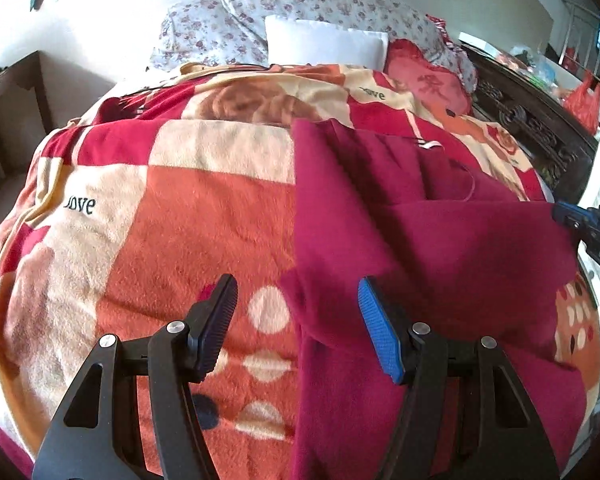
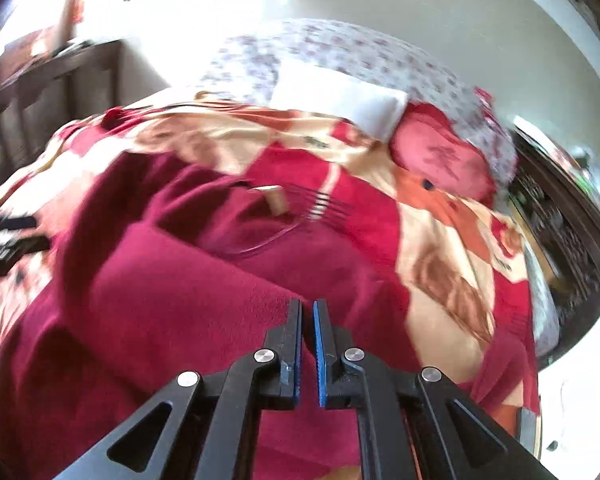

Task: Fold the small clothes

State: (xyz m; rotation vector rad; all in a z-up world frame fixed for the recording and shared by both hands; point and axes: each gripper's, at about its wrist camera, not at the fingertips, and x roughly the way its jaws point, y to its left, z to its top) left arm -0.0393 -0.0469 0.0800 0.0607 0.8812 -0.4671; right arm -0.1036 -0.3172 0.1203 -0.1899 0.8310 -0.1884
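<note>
A dark red garment (image 1: 420, 232) lies spread on the patterned blanket, partly folded over itself, with a white label (image 1: 428, 144) near its far edge. My left gripper (image 1: 296, 292) is open and empty, hovering over the garment's left edge. My right gripper (image 2: 307, 308) is nearly shut, its jaws a narrow gap apart, over a fold of the garment (image 2: 172, 300); whether it pinches cloth I cannot tell. The right gripper also shows at the right edge of the left wrist view (image 1: 580, 224). The right wrist view is blurred.
The red, orange and cream blanket (image 1: 172, 220) covers the bed. Floral pillows (image 1: 300, 4), a white pillow (image 1: 324, 44) and a pink cushion (image 1: 428, 80) lie at the head. A dark carved bed frame (image 1: 532, 128) runs along the right. A wooden table (image 1: 12, 80) stands left.
</note>
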